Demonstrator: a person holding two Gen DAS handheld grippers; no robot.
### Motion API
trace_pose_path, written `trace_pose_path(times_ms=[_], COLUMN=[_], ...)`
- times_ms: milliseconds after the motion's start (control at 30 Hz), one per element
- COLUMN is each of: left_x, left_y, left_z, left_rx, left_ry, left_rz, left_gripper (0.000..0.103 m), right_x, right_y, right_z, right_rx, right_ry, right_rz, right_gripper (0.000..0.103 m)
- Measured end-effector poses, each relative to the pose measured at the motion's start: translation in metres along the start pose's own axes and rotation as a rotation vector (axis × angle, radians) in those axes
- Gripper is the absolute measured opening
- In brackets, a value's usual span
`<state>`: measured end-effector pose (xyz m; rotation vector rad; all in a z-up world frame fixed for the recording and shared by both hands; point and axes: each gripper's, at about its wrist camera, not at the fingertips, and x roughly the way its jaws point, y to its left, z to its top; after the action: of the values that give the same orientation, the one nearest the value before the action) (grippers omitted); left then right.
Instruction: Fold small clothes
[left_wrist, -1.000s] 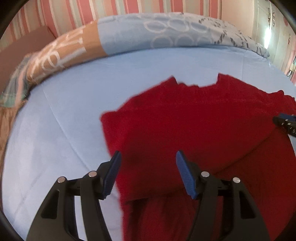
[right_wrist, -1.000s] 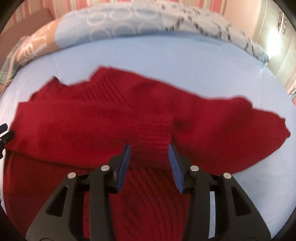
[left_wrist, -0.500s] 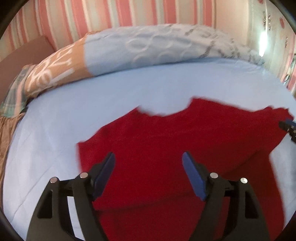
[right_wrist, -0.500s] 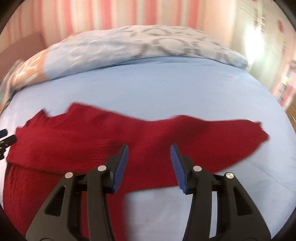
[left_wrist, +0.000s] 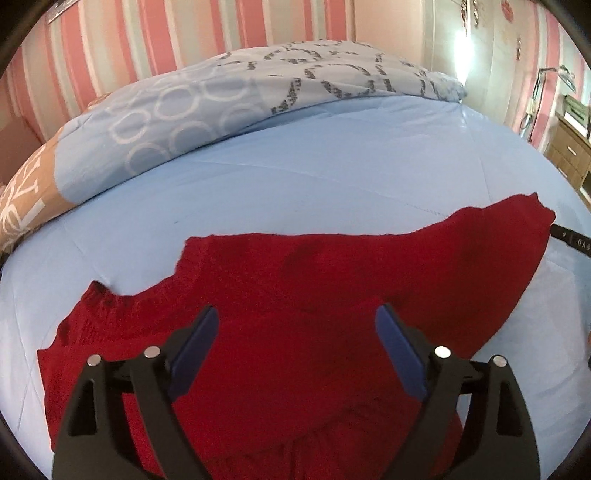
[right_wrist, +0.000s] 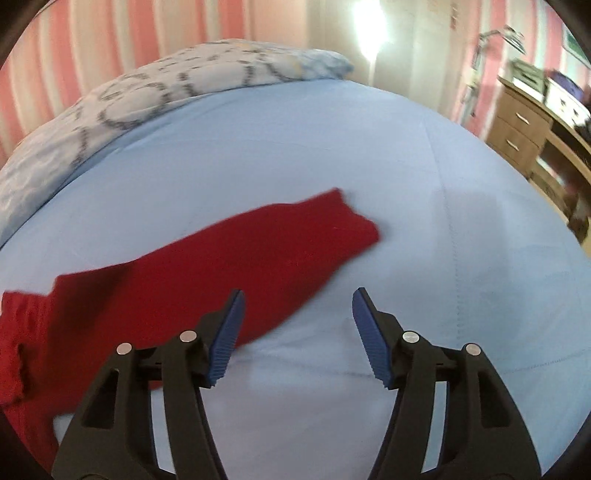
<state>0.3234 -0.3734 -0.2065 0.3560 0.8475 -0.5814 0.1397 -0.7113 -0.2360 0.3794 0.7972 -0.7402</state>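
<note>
Sweater (left_wrist: 314, 295) spread red and part-folded near the front edge of the blue bed (left_wrist: 332, 177), nothing gripped.
Left gripper (left_wrist: 297, 345) hangs over the knit, jaws opening wide and empty; right gripper (right_wrist: 297, 334) opening too, off the sleeve (right_wrist: 295, 236). Best move, I'd say: pinch the sleeve's outer end and lay it squarely across the body.

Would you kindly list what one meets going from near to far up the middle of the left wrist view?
Left hand-held gripper, jaws opening with nothing clamped → red sweater → blue sheet → patterned duvet → striped wall.
</note>
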Motion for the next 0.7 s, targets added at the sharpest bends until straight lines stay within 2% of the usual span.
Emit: trace_pose_path(times_ms=[133,200,233,300,400,433,467,600,700], left_x=[0.016,0.022,0.025,0.03,0.032,0.032,0.032,0.028,0.022], left_y=[-0.001,-0.002,0.0,0.0,0.0,0.001,0.002,0.008,0.018], left_z=[0.004,0.005,0.006,0.007,0.005,0.004,0.003,0.0,-0.001], left_rx=[0.006,-0.003,-0.007,-0.007,-0.009,-0.014,-0.017,-0.023,-0.039], left_ry=[0.01,0.026,0.031,0.041,0.056,0.061,0.068,0.069,0.065], left_rz=[0.015,0.024,0.026,0.035,0.044,0.04,0.036,0.04,0.043], left_gripper=[0.088,0.088,0.088,0.088,0.088,0.088,0.088,0.088,0.088], right_x=[0.008,0.018,0.023,0.028,0.031,0.026,0.023,-0.01,-0.048], right_y=[-0.01,-0.011,-0.011,-0.007,0.007,0.014,0.02,0.045,0.084], right_z=[-0.003,-0.002,-0.003,-0.002,0.003,0.004,0.004,0.003,-0.001], right_rx=[0.081,0.099,0.115,0.119,0.054,0.016,-0.014,-0.117,-0.254], right_ry=[0.027,0.055,0.078,0.087,0.087,0.068,0.052,-0.034,-0.113], right_rz=[0.048,0.054,0.078,0.094,0.084,0.078,0.067,0.068,0.093], right_gripper=[0.059,0.049,0.041,0.038,0.024,0.011,0.007,0.006,0.006])
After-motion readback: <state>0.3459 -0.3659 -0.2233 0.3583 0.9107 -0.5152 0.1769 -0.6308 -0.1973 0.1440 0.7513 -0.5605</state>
